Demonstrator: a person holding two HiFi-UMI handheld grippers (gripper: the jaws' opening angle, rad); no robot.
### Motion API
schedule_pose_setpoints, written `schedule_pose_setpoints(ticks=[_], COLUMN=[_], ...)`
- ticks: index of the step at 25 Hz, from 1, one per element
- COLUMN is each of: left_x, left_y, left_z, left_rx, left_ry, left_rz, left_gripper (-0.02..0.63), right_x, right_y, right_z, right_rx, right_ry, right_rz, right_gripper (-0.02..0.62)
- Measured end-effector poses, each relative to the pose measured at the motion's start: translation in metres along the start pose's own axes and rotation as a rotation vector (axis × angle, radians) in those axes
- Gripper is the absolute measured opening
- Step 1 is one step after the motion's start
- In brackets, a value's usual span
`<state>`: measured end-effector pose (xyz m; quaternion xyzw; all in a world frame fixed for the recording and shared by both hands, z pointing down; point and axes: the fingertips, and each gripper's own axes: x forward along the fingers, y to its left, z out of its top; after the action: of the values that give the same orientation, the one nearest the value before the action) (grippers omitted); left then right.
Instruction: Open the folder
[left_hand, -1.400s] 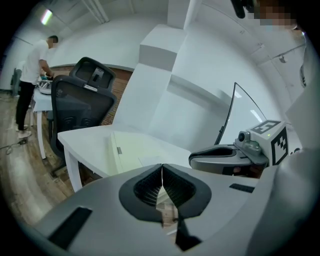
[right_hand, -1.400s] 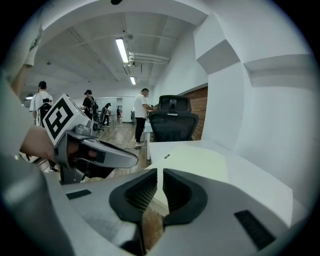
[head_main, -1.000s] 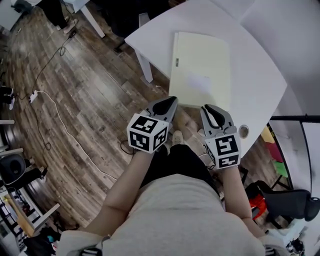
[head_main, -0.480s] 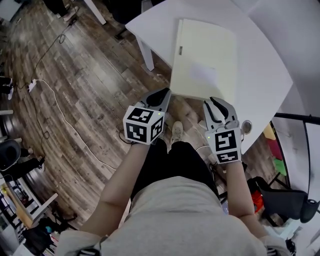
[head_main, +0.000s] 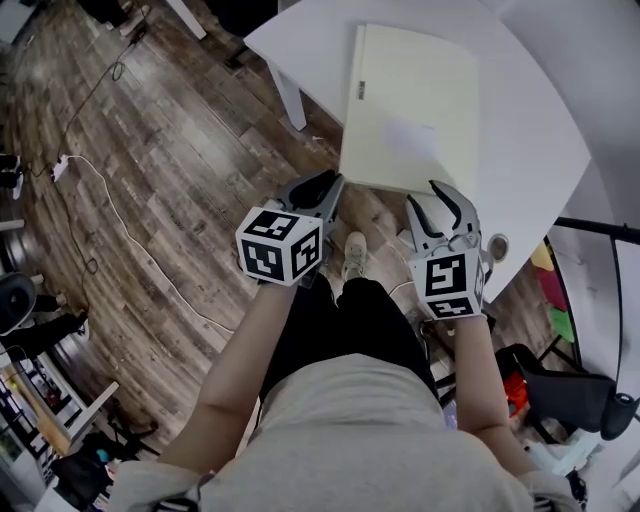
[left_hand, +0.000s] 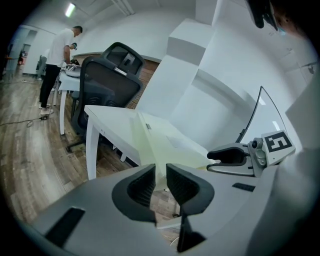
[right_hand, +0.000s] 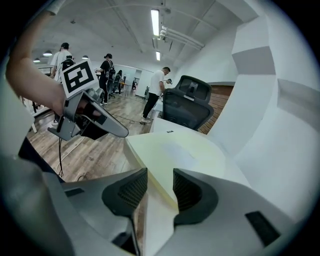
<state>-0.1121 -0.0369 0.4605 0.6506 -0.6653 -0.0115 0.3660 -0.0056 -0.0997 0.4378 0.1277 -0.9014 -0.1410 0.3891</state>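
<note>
Since a second ago the right gripper (head_main: 441, 198) has been spreading its jaws, which were together then; both grippers are also sitting slightly lower in front of the person. Those jaws are now standing wide, and in the right gripper view the near edge of the pale yellow folder (head_main: 410, 100) is lying between the pads without either one pressing on it. Just to its left, the left gripper (head_main: 328, 183) is hovering off the table's rim over the wooden floor (head_main: 150, 200), its jaws showing only a narrow gap with nothing in it. The folder is lying closed and flat on the white table (head_main: 530, 130), its near edge at the table's rim. Beyond the table a black office chair (left_hand: 107, 75) is standing, and people are standing farther back in the room.
</note>
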Motion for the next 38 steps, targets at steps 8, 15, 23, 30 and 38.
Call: schedule_pose_setpoints(ticks=[8,15,23,30,38], left_x=[0.005,0.006,0.007,0.009,0.011], left_y=[0.002,0.001,0.002,0.004,0.000], left_z=[-0.004,-0.002,-0.006,-0.005,-0.007], left_rx=[-0.027,-0.046,-0.087,-0.109,-0.082], left_ry=[0.021,0.014,0.018,0.015,0.030], left_rz=[-0.029,-0.053,-0.083,-0.096,-0.105], left_gripper=[0.112,0.112,0.110,0.110,0.101], right_x=[0.004,0.007,0.012,0.022,0.028], right_y=[-0.004,-0.005,0.005,0.011,0.018], right_z=[-0.010,-0.008,-0.001,0.006,0.014], right_rx=[-0.115,-0.414,-0.547,-0.573,-0.585], right_ry=[0.046,0.098,0.107,0.110,0.093], right_rz=[-0.039,-0.116,-0.141,-0.126,-0.116], right_gripper=[0.150,0.152,0.152,0.152,0.152])
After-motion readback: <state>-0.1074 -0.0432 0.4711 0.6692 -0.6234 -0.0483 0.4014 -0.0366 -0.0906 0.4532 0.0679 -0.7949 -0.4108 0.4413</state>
